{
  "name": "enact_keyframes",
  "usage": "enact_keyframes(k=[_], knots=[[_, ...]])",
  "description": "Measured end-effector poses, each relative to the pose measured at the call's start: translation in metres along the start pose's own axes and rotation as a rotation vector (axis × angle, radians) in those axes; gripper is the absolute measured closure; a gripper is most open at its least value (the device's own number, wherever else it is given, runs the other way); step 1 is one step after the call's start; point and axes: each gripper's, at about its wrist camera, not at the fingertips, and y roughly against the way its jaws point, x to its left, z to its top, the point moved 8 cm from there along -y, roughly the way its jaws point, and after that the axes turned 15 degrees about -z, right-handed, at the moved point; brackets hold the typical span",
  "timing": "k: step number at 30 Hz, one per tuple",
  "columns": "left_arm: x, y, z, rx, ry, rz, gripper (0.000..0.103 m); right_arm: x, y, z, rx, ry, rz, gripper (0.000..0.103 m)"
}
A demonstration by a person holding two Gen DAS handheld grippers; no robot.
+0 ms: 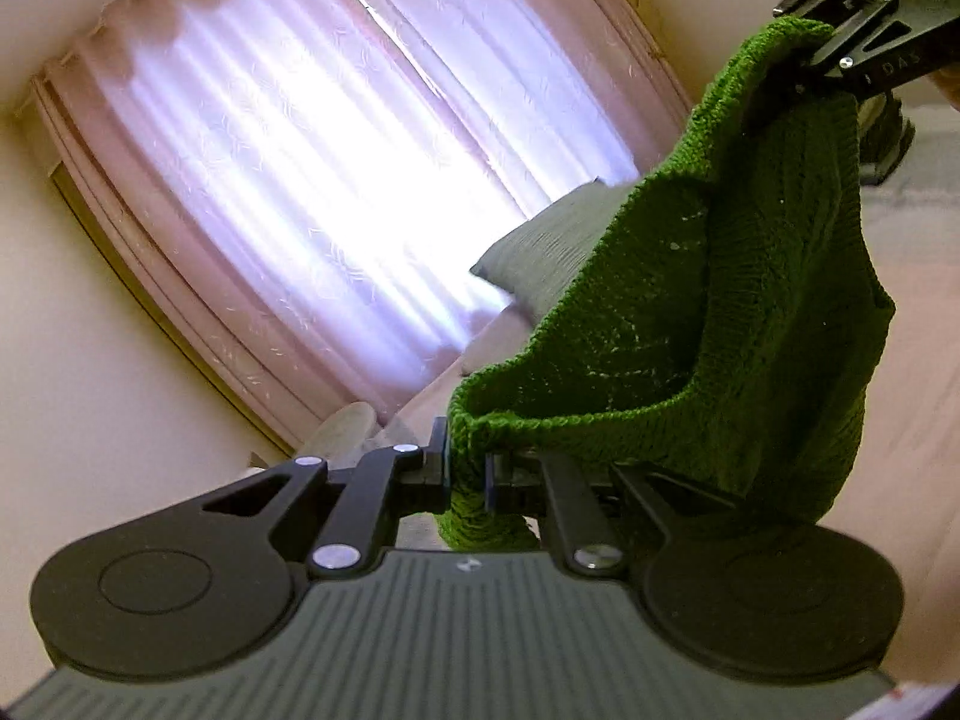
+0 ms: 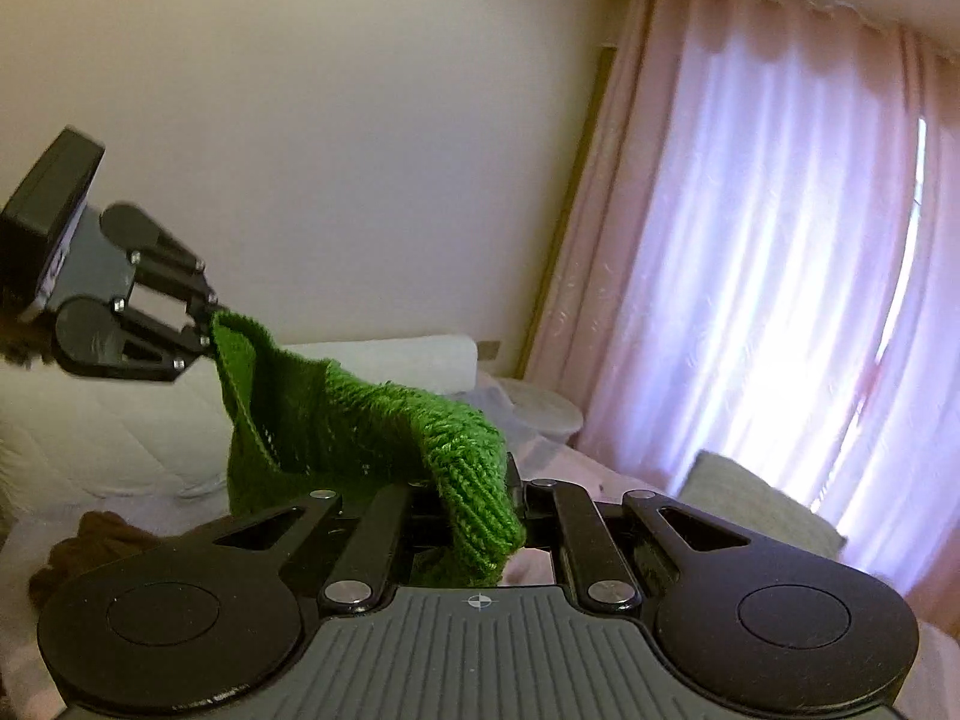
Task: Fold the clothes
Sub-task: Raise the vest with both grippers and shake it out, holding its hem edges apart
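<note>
A green knitted garment hangs in the air, stretched between my two grippers. My left gripper is shut on one ribbed edge of it, low in the left wrist view. My right gripper pinches the other end at the top right there. In the right wrist view the right gripper is shut on a thick fold of the green garment, which sags across to the left gripper at the left. The cloth hides both sets of fingertips.
A pink bed lies below with a grey-green pillow near the bright pink curtains. A dark brown garment lies on the bed at the left. A white padded headboard and a round white side table stand beyond.
</note>
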Motion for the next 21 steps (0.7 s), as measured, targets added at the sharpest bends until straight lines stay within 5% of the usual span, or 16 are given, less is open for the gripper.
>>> enact_keyframes(k=[7, 16, 21], knots=[[-0.096, 0.016, 0.029, -0.039, 0.061, -0.118, 0.095, -0.041, 0.107, -0.03, 0.06, -0.033, -0.086, 0.098], [-0.185, 0.06, 0.086, -0.105, -0.05, -0.286, 0.095, -0.094, 0.222, -0.037, 0.091, -0.108, -0.243, 0.098], [-0.184, -0.001, 0.147, -0.109, -0.055, -0.335, 0.095, -0.158, 0.227, -0.061, 0.129, -0.144, -0.3, 0.098]])
